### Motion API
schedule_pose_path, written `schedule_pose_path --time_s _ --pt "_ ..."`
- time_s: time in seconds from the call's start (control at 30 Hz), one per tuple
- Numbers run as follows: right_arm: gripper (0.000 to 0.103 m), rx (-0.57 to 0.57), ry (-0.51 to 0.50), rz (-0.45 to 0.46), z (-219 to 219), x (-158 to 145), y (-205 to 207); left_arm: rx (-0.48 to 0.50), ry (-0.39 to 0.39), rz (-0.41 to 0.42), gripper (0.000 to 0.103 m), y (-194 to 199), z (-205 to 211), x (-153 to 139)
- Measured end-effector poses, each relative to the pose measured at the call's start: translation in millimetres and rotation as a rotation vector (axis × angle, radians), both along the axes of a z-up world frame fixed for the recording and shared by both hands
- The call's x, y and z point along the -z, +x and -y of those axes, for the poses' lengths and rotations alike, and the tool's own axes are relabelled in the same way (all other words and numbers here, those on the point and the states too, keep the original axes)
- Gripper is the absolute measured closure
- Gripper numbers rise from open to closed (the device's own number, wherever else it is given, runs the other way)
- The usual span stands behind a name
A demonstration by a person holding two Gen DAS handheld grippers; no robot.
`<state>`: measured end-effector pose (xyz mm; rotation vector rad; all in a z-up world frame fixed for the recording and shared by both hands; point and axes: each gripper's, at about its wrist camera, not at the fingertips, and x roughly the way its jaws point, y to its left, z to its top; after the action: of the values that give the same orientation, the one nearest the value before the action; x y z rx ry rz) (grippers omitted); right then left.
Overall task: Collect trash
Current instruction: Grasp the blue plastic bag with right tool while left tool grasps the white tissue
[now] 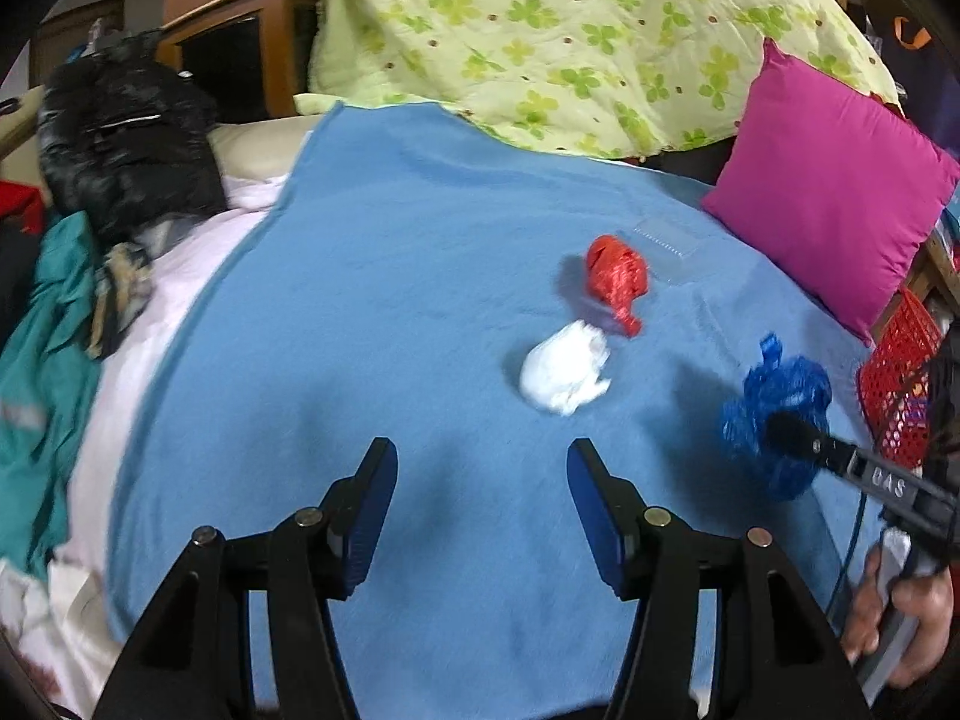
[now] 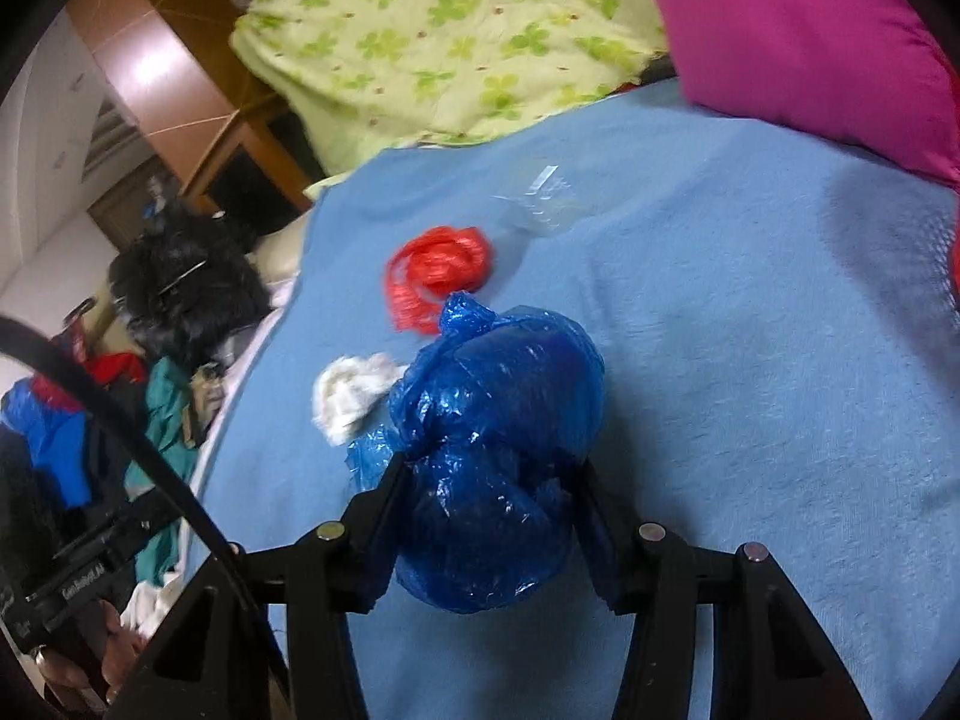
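Observation:
A crumpled blue plastic bag [image 2: 498,450] sits between the fingers of my right gripper [image 2: 489,474], which is shut on it above the blue blanket [image 2: 750,390]; it also shows in the left wrist view [image 1: 774,408]. A white paper wad [image 1: 564,375] and a crumpled red plastic bag [image 1: 618,279] lie on the blanket, also in the right wrist view as the wad [image 2: 354,393] and the red bag [image 2: 438,270]. A clear plastic wrapper [image 1: 666,240] lies behind the red bag. My left gripper [image 1: 483,459] is open and empty, short of the white wad.
A magenta pillow [image 1: 834,186] lies at the far right of the blanket, a red mesh basket [image 1: 900,378] beside it. A green floral quilt [image 1: 570,30] is piled at the back. Black fur clothing [image 1: 126,138] and other clothes lie at the left.

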<state>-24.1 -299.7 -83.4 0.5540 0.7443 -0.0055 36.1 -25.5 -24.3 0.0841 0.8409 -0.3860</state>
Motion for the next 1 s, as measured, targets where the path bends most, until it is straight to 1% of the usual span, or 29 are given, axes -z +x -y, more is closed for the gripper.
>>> schedule_pose_path --time_s 0.03,0.07,0.2,0.27,0.3,0.4,0.47,0.57,0.6,0.63,0.67,0.73,0.8,0.83,0.87,0.93,0.97,1.0 --pt "0.048 0.002 0.025 0.002 3.5 0.1 3.1 0.003 0.007 0.000 0.043 7.7 8.7 2.8" --pt "0.048 0.005 0.023 0.006 5.1 -1.0 4.0 0.009 0.010 0.002 0.043 13.0 15.6 4.8" --pt "0.047 0.012 -0.015 0.009 8.3 -2.7 8.3 0.041 0.010 0.000 0.043 33.6 42.3 14.5" --pt "0.046 0.013 -0.021 -0.001 11.6 -1.1 12.5 0.054 -0.007 -0.029 0.042 44.2 52.8 22.2" --pt "0.044 0.014 -0.016 -0.005 13.2 -0.3 13.3 0.056 -0.014 -0.042 0.042 47.9 56.4 25.2" --pt "0.042 0.027 0.032 -0.023 24.2 4.0 14.5 0.050 -0.027 -0.084 0.042 61.1 65.4 35.1" --pt "0.038 0.038 0.064 -0.021 31.2 6.0 14.3 0.056 -0.035 -0.102 0.042 65.3 70.2 39.4" --pt "0.038 0.046 0.070 -0.013 37.5 5.9 12.3 0.060 -0.065 -0.138 0.042 69.5 74.2 44.7" --pt "0.038 0.044 0.070 -0.012 39.0 5.8 11.9 0.059 -0.073 -0.149 0.044 70.6 75.0 46.4" --pt "0.038 0.039 0.068 -0.010 40.0 5.8 11.9 0.055 -0.083 -0.161 0.053 71.4 75.9 48.0" --pt "0.038 0.035 0.062 -0.005 40.7 5.3 12.3 0.051 -0.086 -0.167 0.058 71.9 76.3 49.2" --pt "0.038 0.021 0.041 0.010 39.6 4.2 12.3 0.040 -0.077 -0.165 0.074 71.8 77.5 49.6" --pt "0.038 0.002 0.033 0.014 38.5 5.1 13.3 0.028 -0.076 -0.167 0.077 70.2 76.9 48.5" --pt "0.038 -0.005 0.029 0.012 37.4 5.8 14.2 0.023 -0.086 -0.172 0.080 68.5 75.3 47.3" --pt "0.038 -0.016 0.015 0.004 34.9 7.2 15.7 0.020 -0.094 -0.175 0.081 66.1 74.1 46.0" --pt "0.044 -0.034 -0.009 0.000 30.9 8.4 17.4 0.017 -0.092 -0.168 0.083 59.5 73.1 43.7" --pt "0.052 -0.044 -0.016 0.006 29.0 7.8 17.4 0.014 -0.085 -0.161 0.083 56.0 72.7 42.7" --pt "0.053 -0.055 -0.032 0.012 26.1 6.6 16.9 0.011 -0.079 -0.157 0.084 53.0 72.9 41.8"
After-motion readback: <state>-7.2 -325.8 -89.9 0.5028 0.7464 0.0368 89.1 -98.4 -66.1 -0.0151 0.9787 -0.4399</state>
